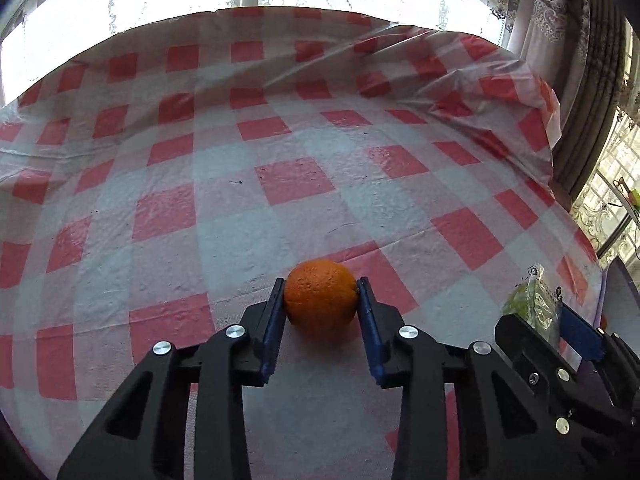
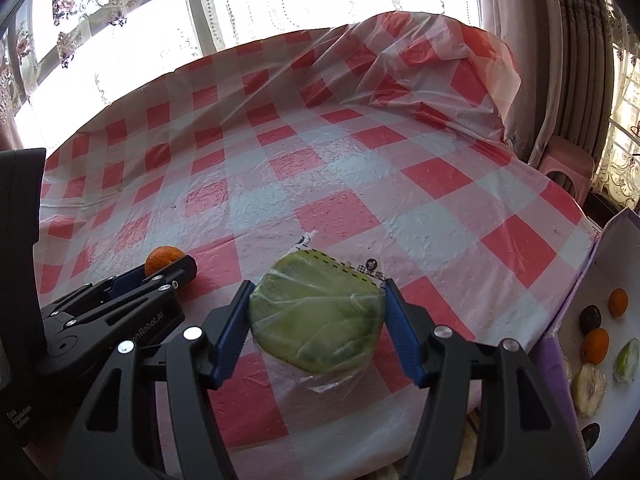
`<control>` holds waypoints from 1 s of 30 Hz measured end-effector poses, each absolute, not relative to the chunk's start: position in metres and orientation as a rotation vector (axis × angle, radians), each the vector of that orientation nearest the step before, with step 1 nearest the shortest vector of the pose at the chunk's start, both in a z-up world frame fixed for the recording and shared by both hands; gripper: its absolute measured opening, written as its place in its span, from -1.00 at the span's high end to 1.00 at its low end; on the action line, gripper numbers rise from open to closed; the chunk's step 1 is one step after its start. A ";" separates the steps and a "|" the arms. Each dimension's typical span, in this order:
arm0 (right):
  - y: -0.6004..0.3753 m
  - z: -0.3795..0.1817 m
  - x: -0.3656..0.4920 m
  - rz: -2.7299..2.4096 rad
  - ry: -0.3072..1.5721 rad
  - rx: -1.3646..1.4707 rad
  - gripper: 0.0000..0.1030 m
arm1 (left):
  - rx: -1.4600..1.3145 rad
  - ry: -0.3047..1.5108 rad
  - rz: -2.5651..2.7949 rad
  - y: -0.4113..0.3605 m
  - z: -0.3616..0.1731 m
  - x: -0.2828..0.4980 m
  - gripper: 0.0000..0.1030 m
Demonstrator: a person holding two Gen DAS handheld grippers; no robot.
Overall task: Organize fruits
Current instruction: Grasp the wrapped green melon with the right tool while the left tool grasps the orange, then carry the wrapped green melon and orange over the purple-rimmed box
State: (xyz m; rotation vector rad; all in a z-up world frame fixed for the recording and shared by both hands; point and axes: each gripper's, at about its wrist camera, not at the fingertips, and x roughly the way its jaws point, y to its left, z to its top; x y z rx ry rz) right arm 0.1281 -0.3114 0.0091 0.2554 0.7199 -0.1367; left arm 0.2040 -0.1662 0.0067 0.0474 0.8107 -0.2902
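Two hand-held grippers work side by side near the front edge of a counter [image 1: 248,216] covered in a red-and-white checked cloth under clear plastic sheeting. The left hand-held gripper [image 1: 321,295] has its blue pads pressed against both sides of an orange [image 1: 321,294], which sits on the cloth between them. The right hand-held gripper [image 2: 318,312] is closed around a pale green fruit wrapped in a clear plastic bag [image 2: 318,314], with black printed characters on the wrapping; whether the wrapped fruit rests on the cloth or is lifted just above it cannot be told. From the right wrist view, the left gripper and its orange lie just to the left of the wrapped fruit, near but apart.

Beyond the right edge of the counter sits an open box [image 2: 592,264] with a purple wall and white floor. Inside it lie two more oranges, a dark round fruit [image 2: 591,315], a pale green wedge [image 2: 627,355] and another pale wrapped fruit [image 2: 588,390]. At the far right corner the plastic sheeting bunches up in folds. Lace curtains [image 2: 120,20] with a flower pattern hang over bright windows behind the far edge.
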 end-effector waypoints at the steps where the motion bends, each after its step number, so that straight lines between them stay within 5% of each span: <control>1: -0.312 0.009 0.128 -0.135 0.717 0.259 -0.24 | 0.051 0.808 -0.291 -0.167 0.007 0.203 0.35; 30: -0.354 0.022 0.094 -0.146 0.701 0.290 -0.24 | 0.062 0.699 -0.368 -0.196 0.038 0.164 0.38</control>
